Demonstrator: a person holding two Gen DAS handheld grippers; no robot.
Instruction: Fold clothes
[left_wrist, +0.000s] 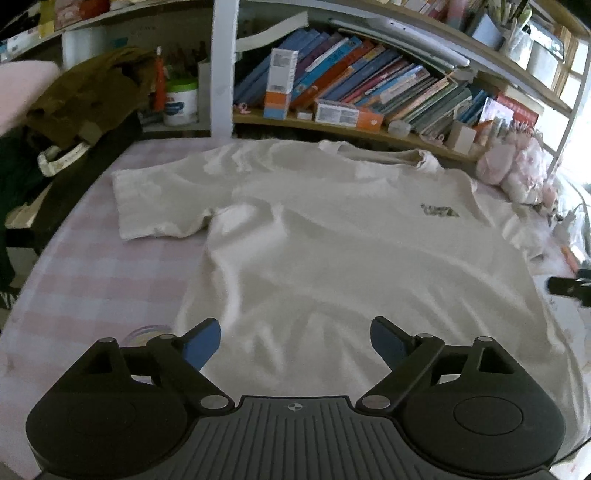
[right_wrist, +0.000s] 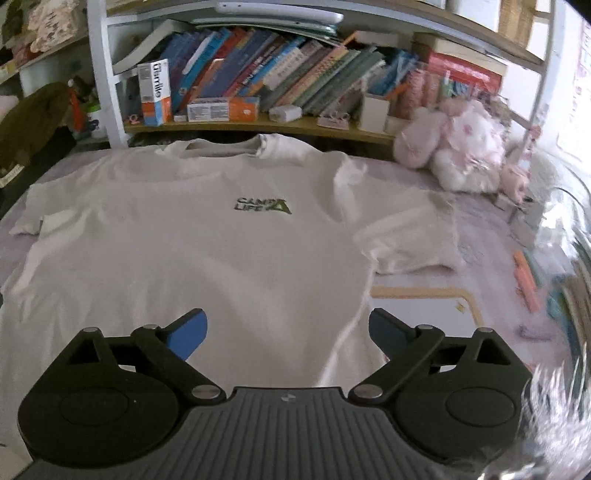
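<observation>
In the left wrist view, the white T-shirt lies spread flat, front up, on the pink checked tabletop. Its collar points away toward the bookshelf and its hem comes toward the camera. The shirt's long axis, collar to hem, runs almost straight along the line of sight, leaning a little to the right. The left hand-held gripper hangs over the hem end with its blue-padded fingers spread wide and nothing between them. The shirt's left side edge passes just inside the left fingertip, and its left sleeve lies out flat well ahead and to the left. This hand-held gripper is the nearer one to that sleeve and side edge.

In the right wrist view, the same T-shirt runs from hem, close below the camera, to collar at the far end, with the green chest print ahead. The right hand-held gripper is likewise spread and empty, and sits over the shirt's right side edge, which falls between its fingertips. The right sleeve lies ahead and to the right, nearer this hand-held gripper than the other. No fold shows in the shirt; it lies open, with both sleeves out.
</observation>
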